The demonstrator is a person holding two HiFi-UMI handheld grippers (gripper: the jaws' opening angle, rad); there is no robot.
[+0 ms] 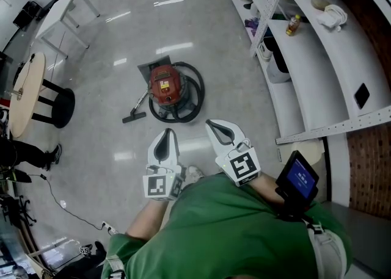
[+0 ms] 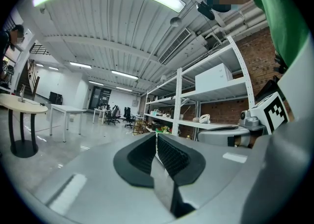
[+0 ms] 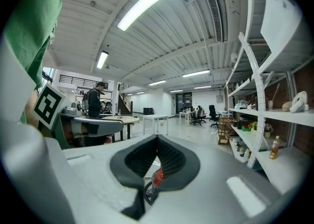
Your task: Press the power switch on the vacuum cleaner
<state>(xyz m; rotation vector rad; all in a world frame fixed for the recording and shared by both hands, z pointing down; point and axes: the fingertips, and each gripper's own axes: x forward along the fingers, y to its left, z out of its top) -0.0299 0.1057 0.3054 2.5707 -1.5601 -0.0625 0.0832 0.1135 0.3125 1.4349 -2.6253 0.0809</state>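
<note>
— What sort of room is it?

— A big workshop hall with a glossy grey floor (image 1: 110,168). White shelving (image 1: 308,64) runs down the right side against a brick wall, and a round table (image 1: 24,91) stands off to the left.

— And the vacuum cleaner?

— The vacuum cleaner (image 1: 165,84) sits out in the open on the floor. It's a red canister with its black hose (image 1: 197,93) coiled round it and the floor nozzle (image 1: 134,115) lying at its left. The right gripper view also shows a sliver of red low down, through the gap below the fingertips.

— Where are the grippers?

— Both are held close to the person's green-shirted chest, pointing out towards the machine and well apart from it. The left gripper (image 1: 168,131) has its fingers pressed together with nothing between them. The right gripper (image 1: 210,124) is the same, tips meeting and empty.

— So how far along is the job?

— I can't settle that. The power switch is too small to pick out on the canister, and nothing shows whether the machine is running. Neither gripper touches it. To my eye the scene fits someone standing off with the switch unpressed just as well as someone standing back with the switch already pressed. What's plain is that both pairs of fingers are closed, which would suit a poke, and that the canister is out of reach on the floor.
</note>
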